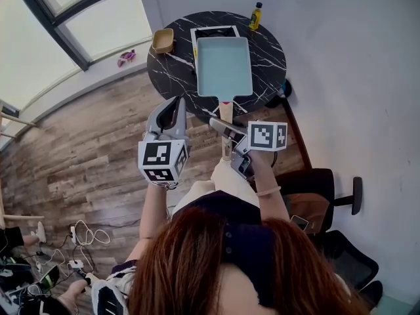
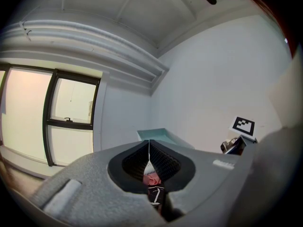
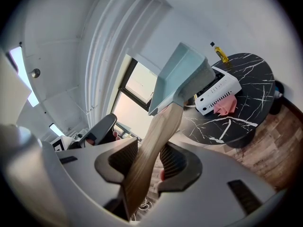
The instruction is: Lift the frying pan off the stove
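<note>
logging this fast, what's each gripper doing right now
left gripper: closed, nothing in it.
right gripper: closed on the wooden handle of the frying pan.

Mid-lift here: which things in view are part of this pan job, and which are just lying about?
In the job:
- frying pan
- wooden handle, clamped in the right gripper
- white stove

Lying about:
- oil bottle
- tan bowl
- pink cloth
- left gripper, shut, empty
</note>
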Demonstrator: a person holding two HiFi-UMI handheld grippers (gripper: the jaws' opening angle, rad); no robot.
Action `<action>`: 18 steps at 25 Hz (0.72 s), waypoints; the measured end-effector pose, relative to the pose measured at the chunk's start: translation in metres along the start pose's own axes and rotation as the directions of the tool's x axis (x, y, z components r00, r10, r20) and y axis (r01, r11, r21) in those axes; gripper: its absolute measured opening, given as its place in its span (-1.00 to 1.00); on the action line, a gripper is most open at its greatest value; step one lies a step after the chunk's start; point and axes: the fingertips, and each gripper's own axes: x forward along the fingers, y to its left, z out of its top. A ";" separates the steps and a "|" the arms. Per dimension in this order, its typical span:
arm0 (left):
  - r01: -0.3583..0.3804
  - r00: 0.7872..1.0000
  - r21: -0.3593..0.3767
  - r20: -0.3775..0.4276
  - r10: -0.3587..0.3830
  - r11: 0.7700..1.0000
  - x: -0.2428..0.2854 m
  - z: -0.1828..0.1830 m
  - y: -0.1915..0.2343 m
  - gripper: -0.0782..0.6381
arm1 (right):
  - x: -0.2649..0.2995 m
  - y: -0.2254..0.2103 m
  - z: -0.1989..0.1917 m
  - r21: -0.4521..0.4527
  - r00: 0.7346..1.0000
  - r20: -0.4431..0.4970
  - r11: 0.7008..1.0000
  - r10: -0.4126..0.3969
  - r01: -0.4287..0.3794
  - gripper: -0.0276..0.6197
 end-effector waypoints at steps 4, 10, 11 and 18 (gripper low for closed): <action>0.004 1.000 -0.001 0.006 -0.004 1.000 -0.005 0.003 -0.006 -0.74 | -0.008 0.007 -0.005 -0.004 1.000 0.001 1.000 0.005 -0.005 -0.45; -0.010 1.000 0.005 0.005 0.010 1.000 -0.003 0.004 -0.026 -0.74 | -0.029 0.002 -0.005 0.000 1.000 0.002 1.000 0.025 -0.025 -0.45; -0.015 1.000 0.005 0.004 0.015 1.000 -0.003 0.004 -0.028 -0.74 | -0.032 0.002 -0.005 -0.001 1.000 0.000 1.000 0.026 -0.026 -0.45; -0.057 0.998 0.009 0.001 0.057 0.998 -0.008 0.010 -0.048 -0.74 | -0.062 0.006 -0.009 -0.014 0.999 -0.023 0.999 0.040 -0.040 -0.45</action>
